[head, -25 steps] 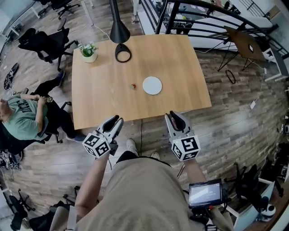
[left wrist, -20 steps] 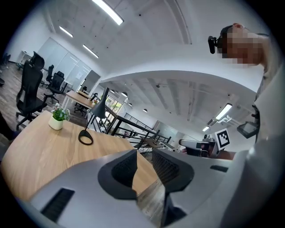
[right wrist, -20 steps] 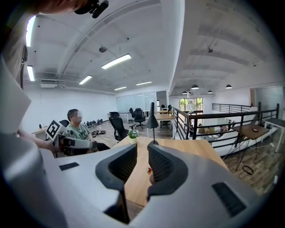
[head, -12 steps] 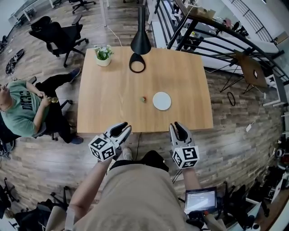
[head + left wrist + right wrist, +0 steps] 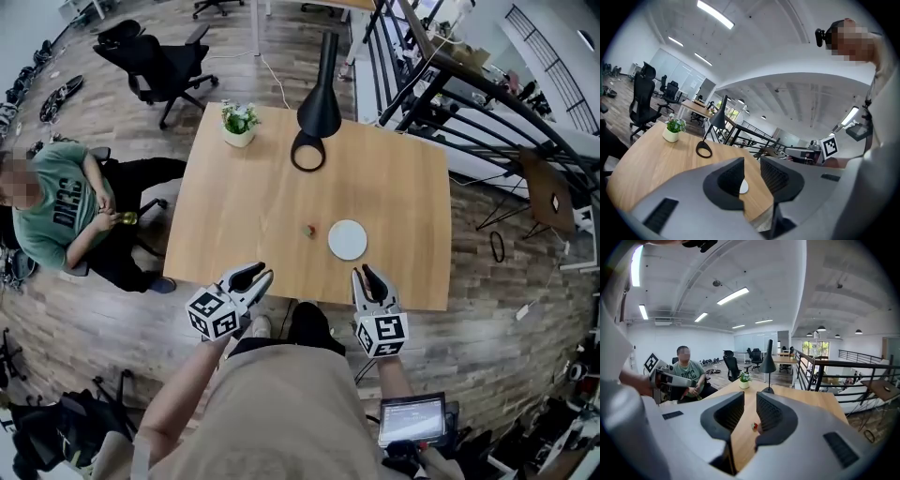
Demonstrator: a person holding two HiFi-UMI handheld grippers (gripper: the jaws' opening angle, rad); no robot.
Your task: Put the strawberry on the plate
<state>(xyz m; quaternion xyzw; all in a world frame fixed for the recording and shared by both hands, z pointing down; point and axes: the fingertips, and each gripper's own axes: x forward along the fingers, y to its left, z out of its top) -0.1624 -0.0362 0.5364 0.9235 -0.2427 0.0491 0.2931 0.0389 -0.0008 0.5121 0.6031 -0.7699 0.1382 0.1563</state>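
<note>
Red berry by a white plate: widen the claw before reaching in

Wood table (image 5: 244,216) carries the strawberry (image 5: 310,230) just left of the plate (image 5: 347,239), near it but not touching, towards the person's side. Both claws are held at the near edge of the table, well short of either thing. The right gripper (image 5: 364,274) has its jaws only a little apart with nothing between them. In its own view the berry shows far off through that slit. The left gripper (image 5: 260,276) is likewise narrowly parted and empty, with the plate lined up in its gap.

Judging from this, the pick is not yet made. Either claw could take the fruit. Whichever does should first spread its jaws well past the berry's width. It should come in low with one jaw on each side and close gently, since soft fruit will likely bruise or slip out sideways. Keep the other claw clear of the plate, lift only slightly, then set the berry down at the plate's middle
</note>
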